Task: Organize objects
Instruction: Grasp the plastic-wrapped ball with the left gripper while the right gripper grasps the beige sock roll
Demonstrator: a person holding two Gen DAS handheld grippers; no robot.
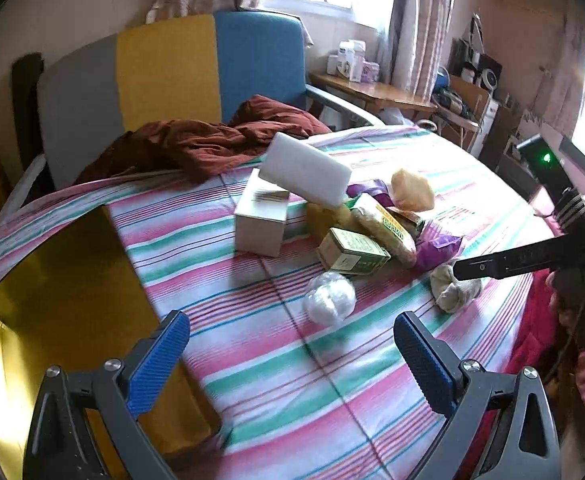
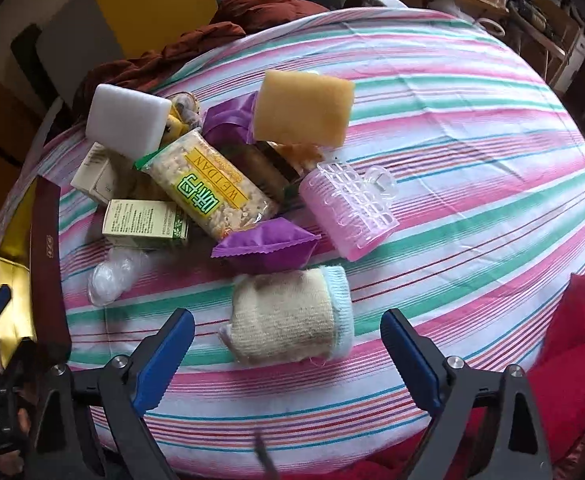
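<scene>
We hold the left tool (image 1: 292, 356) wide and empty above the striped surface (image 1: 332, 380), beside the gold-lined box (image 1: 72, 280). Our right tool (image 2: 288, 352) is also wide, with the rolled sock (image 2: 288, 316) just ahead of its fingers, next to the purple packet (image 2: 266, 246) at the near edge of the pile.

Pink-green striped cloth (image 2: 452, 128), purple packet (image 2: 266, 246)

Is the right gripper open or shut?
Open: the right gripper has blue pads wide apart, empty, with the rolled sock just ahead.
</scene>
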